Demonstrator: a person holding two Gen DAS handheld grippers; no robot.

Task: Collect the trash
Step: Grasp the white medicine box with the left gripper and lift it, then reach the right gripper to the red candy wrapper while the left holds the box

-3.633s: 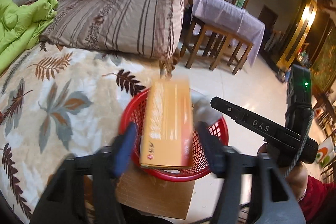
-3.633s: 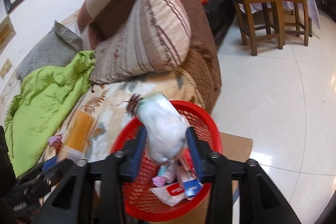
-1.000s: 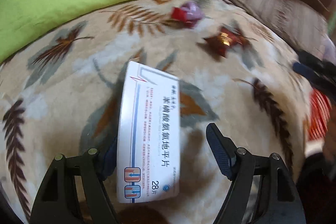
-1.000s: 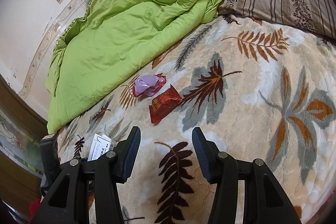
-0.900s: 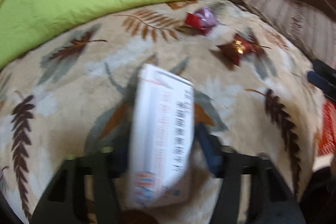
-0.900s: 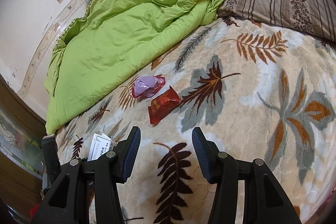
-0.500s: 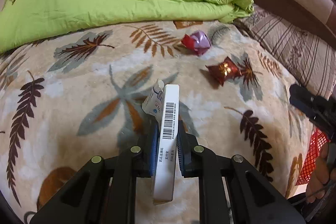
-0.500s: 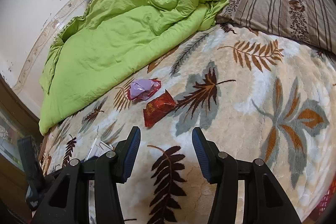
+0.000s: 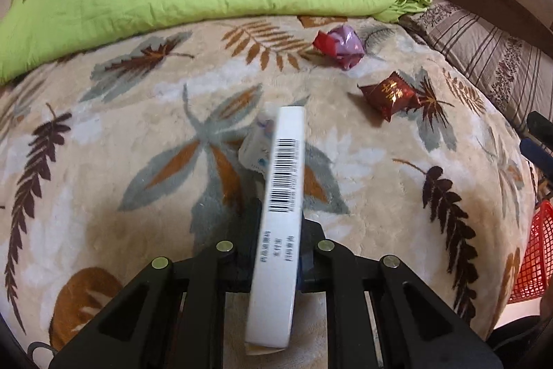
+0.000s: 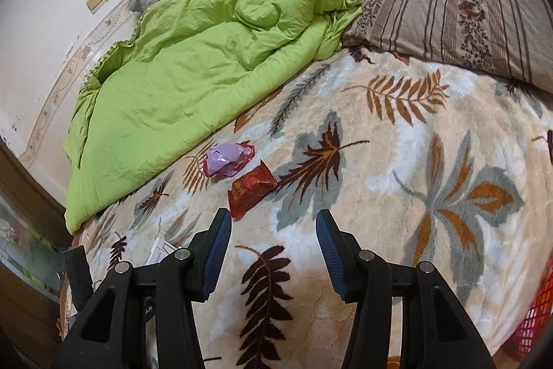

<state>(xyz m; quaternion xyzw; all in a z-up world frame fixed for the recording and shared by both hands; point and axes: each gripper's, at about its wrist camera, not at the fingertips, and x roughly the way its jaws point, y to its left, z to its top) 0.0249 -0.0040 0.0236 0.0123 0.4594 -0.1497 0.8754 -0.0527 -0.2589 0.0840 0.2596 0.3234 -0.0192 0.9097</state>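
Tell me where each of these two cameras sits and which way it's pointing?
Left wrist: rides the left hand-held gripper, looking along its fingers shut on a white medicine box, across the leaf-print blanket.
Right wrist: rides the open right hand-held gripper, facing the green quilt.
Shared: red candy wrapper, purple wrapper, red basket.
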